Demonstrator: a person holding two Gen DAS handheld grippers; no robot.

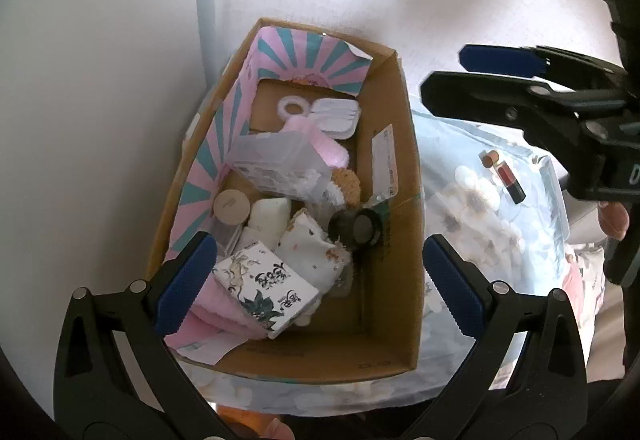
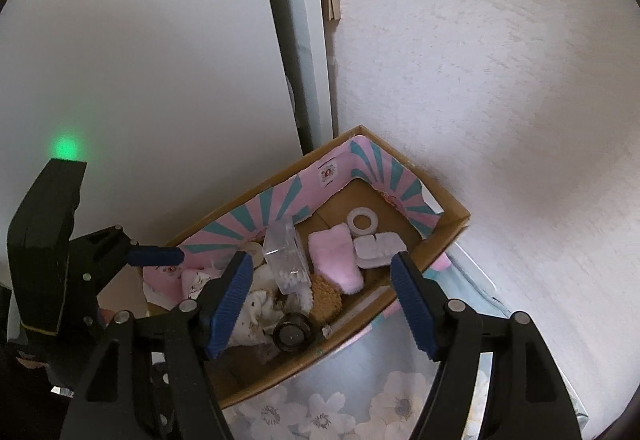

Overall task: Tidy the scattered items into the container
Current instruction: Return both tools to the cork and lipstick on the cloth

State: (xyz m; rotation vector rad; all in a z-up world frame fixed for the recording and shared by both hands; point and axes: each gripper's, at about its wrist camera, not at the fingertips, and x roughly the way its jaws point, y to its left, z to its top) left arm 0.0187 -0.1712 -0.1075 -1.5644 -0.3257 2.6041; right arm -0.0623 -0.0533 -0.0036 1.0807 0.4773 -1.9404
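Note:
A cardboard box (image 1: 404, 168) lined with pink and teal paper holds several items. Among them are a white carton with ink drawings (image 1: 266, 288), a black round jar (image 1: 356, 230), a clear case of cotton swabs (image 1: 276, 160) and a pink cloth (image 1: 332, 152). My left gripper (image 1: 320, 284) hangs wide open over the near end of the box, above the carton, holding nothing. My right gripper (image 2: 322, 296) is open over the box (image 2: 452, 232) with nothing between its pads, and the black jar (image 2: 294, 332) lies below it. A red lipstick (image 1: 510, 176) lies on the floral cloth outside the box.
The box sits in a corner between a white wall (image 2: 480, 80) and a white panel (image 2: 140, 60). A small brown cap (image 1: 490, 159) lies beside the lipstick. The floral table cover (image 2: 340, 400) spreads to the right of the box. The right gripper (image 1: 444, 74) reaches in from the upper right.

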